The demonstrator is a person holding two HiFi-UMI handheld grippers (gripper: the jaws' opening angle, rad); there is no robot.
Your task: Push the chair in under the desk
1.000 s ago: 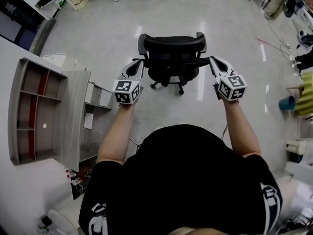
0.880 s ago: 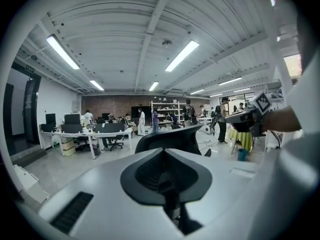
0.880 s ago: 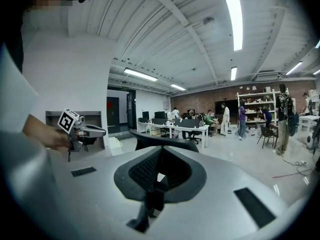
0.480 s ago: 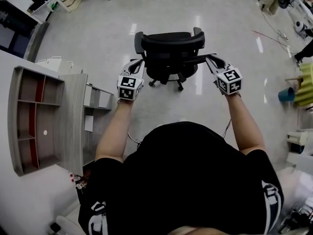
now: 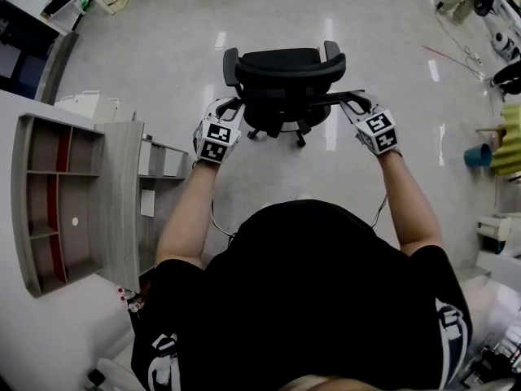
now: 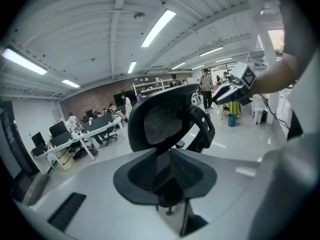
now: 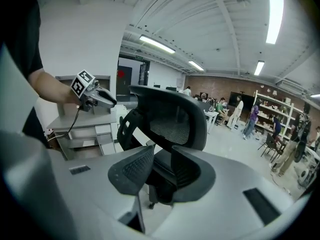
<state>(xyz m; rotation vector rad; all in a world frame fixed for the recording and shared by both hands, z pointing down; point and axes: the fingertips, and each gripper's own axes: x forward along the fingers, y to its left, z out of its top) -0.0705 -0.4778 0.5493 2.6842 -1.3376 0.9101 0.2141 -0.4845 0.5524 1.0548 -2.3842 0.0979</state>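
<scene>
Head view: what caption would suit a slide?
Left gripper and right gripper, jaws just opening with nothing between, flank a black mesh office chair.

- No words, brands or numbers can be read in any view.
- Left cube (image 5: 215, 141) and right cube (image 5: 378, 131), upper middle of the head view: black-and-white square markers only, no letters.
- White sleeve print (image 5: 165, 363), lower left: illegible.
- Red sign (image 7: 121, 73), upper left of the right gripper view: too small to read.
</scene>
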